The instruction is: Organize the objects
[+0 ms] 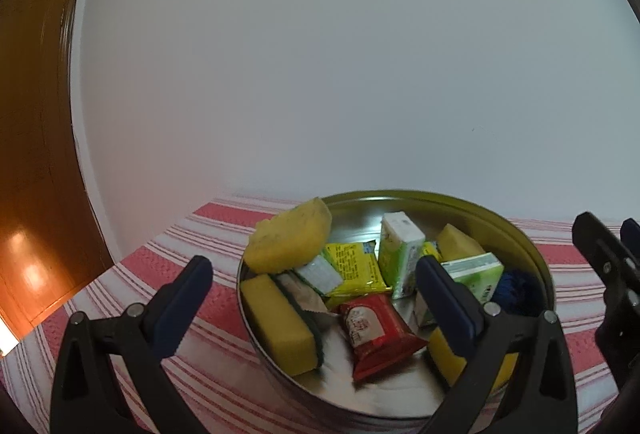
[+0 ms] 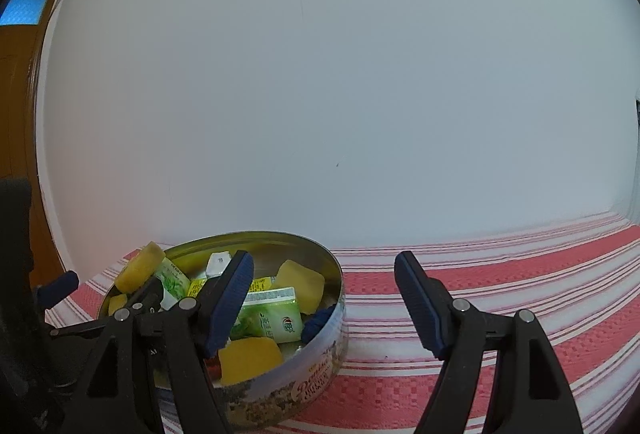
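A round metal tin (image 1: 400, 195) stands on the striped cloth. It holds several yellow sponges (image 1: 288, 242), green tissue packs (image 1: 400, 254), a yellow packet (image 1: 356, 266), a red packet (image 1: 380, 334) and a dark blue item (image 1: 516, 290). My left gripper (image 1: 314, 266) is open, with one finger outside the tin's left wall and the other over its contents. In the right wrist view my right gripper (image 2: 324, 258) is open astride the right wall of the tin (image 2: 312, 386). Nothing is pressed between its pads. A tissue pack (image 2: 272, 318) and a sponge (image 2: 248, 358) lie near its left finger.
A red and white striped cloth (image 2: 500, 274) covers the table up to a white wall (image 2: 320, 74) just behind the tin. A wooden door (image 1: 32, 154) stands at the left. The right gripper's fingers (image 1: 608, 266) show at the left wrist view's right edge.
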`<move>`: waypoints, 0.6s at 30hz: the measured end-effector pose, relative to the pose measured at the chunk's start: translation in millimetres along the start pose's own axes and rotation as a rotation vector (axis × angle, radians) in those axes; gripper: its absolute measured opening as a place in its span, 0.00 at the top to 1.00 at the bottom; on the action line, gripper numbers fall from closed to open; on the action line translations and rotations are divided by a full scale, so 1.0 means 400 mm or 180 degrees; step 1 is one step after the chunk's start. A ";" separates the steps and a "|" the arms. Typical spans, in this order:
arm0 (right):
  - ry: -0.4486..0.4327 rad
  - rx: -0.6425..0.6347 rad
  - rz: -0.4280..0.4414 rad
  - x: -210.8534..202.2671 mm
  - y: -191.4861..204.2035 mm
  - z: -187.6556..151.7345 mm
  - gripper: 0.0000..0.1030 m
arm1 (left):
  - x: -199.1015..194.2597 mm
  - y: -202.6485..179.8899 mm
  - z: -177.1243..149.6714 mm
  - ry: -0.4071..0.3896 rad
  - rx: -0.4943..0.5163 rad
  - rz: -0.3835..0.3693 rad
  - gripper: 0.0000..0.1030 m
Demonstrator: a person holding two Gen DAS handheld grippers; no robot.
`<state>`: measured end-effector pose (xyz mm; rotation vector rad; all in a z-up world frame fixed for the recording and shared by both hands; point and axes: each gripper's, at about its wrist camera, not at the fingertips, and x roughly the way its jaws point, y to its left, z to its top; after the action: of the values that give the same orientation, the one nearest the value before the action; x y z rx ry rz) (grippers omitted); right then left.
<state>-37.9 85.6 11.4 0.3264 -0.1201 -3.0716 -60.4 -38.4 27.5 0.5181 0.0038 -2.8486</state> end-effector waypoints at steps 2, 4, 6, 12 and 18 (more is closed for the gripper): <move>-0.0002 -0.0011 0.0000 -0.003 0.003 -0.003 0.27 | -0.009 -0.001 -0.002 -0.0014 -0.0002 -0.0013 0.00; -0.0013 -0.0013 0.0002 -0.006 0.005 -0.006 0.27 | -0.014 -0.001 -0.003 -0.0013 -0.0014 -0.0022 0.00; -0.0024 -0.0020 0.0001 -0.003 0.006 -0.009 0.27 | -0.021 -0.001 -0.005 -0.0021 -0.0026 -0.0032 0.00; -0.0069 -0.0049 0.0001 0.014 0.039 -0.026 0.27 | -0.049 -0.004 -0.008 -0.0051 -0.0032 -0.0056 0.00; -0.0153 -0.0017 0.0049 0.012 0.048 -0.034 0.27 | -0.064 -0.002 -0.011 -0.0087 -0.0045 -0.0059 0.00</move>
<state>-39.0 65.1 -1.3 0.2501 -0.1156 -3.0651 -35.9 -31.1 32.2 0.4788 0.0240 -2.8714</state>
